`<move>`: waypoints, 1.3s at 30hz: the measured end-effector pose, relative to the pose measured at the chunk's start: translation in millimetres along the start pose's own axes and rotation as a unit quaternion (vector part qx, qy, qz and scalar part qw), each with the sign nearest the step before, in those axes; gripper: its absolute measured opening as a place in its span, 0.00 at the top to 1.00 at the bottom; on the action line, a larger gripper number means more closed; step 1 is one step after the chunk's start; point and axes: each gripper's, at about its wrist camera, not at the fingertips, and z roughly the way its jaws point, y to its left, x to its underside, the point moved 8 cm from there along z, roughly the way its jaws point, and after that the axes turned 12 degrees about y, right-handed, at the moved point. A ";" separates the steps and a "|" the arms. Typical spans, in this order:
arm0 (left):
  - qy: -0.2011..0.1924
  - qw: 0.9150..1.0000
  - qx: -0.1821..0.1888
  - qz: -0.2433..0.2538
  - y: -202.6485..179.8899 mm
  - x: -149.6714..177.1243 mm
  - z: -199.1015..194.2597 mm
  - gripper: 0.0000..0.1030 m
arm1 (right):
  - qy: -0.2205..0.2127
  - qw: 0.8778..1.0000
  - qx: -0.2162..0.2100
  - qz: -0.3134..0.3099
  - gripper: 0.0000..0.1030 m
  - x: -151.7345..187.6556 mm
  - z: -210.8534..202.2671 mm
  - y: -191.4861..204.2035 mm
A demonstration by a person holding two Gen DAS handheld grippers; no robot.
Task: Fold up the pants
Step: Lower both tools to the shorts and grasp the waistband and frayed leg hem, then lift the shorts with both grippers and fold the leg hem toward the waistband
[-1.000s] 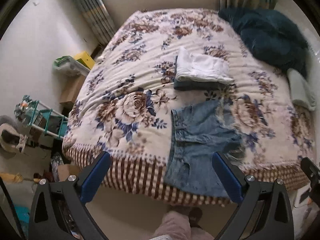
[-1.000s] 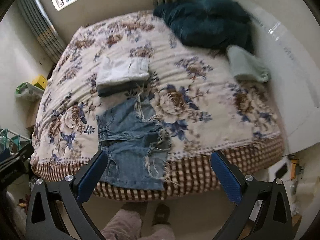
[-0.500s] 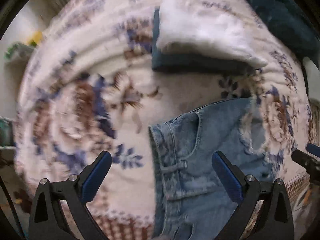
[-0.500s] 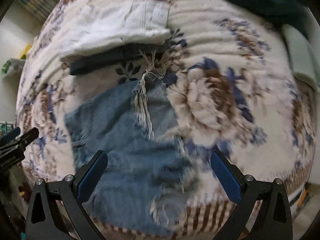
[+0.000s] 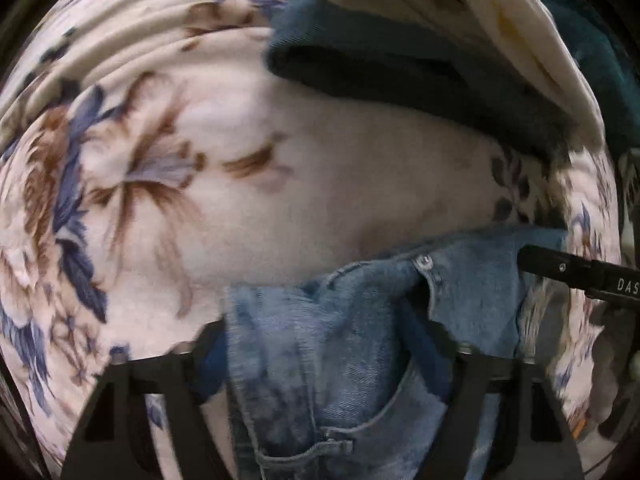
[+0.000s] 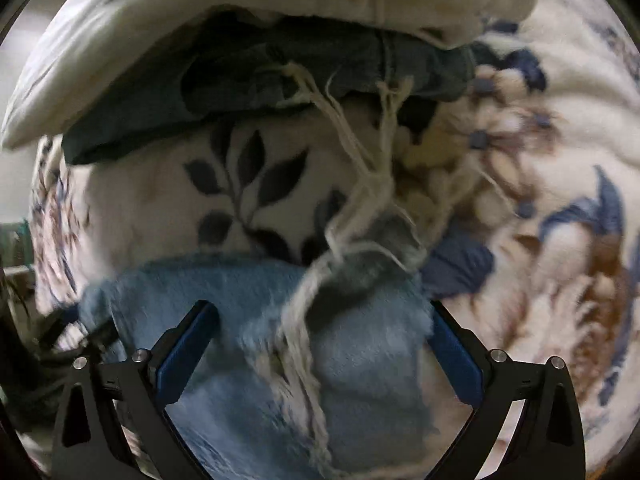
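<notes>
One denim shorts [image 5: 332, 360]; two folded garments behind; left hand-held gripper [image 5: 320, 344] and right hand-held gripper [image 6: 324, 332] both spread apart.

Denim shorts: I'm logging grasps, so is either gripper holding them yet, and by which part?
Neither yet. The left gripper straddles the denim shorts at the waistband corner, the right gripper at the frayed hem; both jaws open.

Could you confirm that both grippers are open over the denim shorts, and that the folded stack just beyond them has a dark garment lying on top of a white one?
Not quite: the white garment lies on top of the dark garment, as the right wrist view shows. The rest holds: the left gripper and right gripper are open over the denim shorts.
</notes>
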 end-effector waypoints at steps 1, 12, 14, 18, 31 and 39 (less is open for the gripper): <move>-0.004 1.000 -0.002 -0.010 4.4 2.1 -2.5 0.56 | -0.008 1.000 -0.008 0.002 0.09 -4.1 0.7 0.5; -0.057 0.998 -0.004 -0.013 -13.5 40.2 -51.8 0.80 | -0.069 0.997 -0.032 0.012 0.88 27.5 -31.7 0.6; -0.072 0.997 0.001 -0.016 -17.7 55.4 -70.0 0.80 | -0.081 0.996 -0.039 0.016 0.88 44.9 -44.5 3.6; -0.102 0.995 0.014 -0.009 -26.6 92.2 -113.4 0.80 | -0.103 0.993 -0.052 0.028 0.89 81.4 -73.9 9.9; -0.101 0.994 0.037 -0.012 -34.5 234.0 -160.4 0.80 | -0.142 0.986 -0.076 0.042 0.89 312.9 -111.6 40.3; -0.015 1.000 0.016 0.000 7.2 325.7 -61.2 0.76 | -0.058 0.996 -0.046 0.054 0.89 450.6 -10.5 46.6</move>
